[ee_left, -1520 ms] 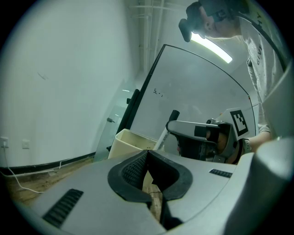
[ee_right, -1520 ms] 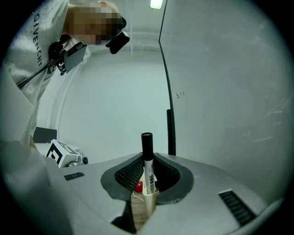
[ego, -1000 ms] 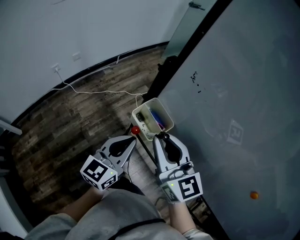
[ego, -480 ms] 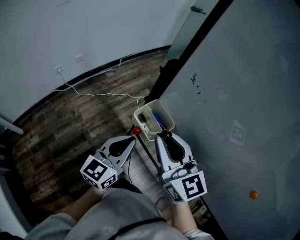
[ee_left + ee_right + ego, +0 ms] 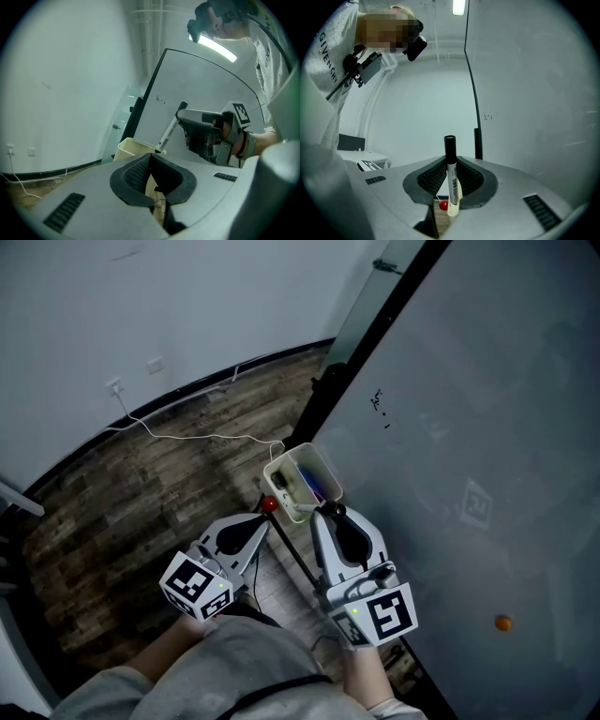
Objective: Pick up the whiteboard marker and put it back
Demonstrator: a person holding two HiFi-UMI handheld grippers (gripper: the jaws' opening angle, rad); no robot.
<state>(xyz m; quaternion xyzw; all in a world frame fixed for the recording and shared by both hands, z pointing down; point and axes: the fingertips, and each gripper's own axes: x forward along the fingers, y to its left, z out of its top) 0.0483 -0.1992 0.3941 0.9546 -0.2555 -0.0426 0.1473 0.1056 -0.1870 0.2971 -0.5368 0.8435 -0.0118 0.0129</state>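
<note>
My right gripper (image 5: 327,513) is shut on a white whiteboard marker (image 5: 451,178) with a black cap, held upright between the jaws. The left gripper view catches the same marker (image 5: 168,131) slanting down from the right gripper (image 5: 199,129) toward a cream pen box (image 5: 129,148). That box (image 5: 292,466) hangs at the whiteboard's lower edge and holds several pens; the right gripper's tip sits just below its near rim. My left gripper (image 5: 255,525) is shut with nothing in it, left of the box.
The large grey whiteboard (image 5: 478,427) fills the right, with small black marks (image 5: 377,401) and an orange magnet (image 5: 504,622). A red ball (image 5: 269,505) sits beside the box. A white cable (image 5: 197,437) trails over the wood floor.
Both grippers have stayed almost still. The head view has shifted slightly, so the box and board sit a little lower left in the picture.
</note>
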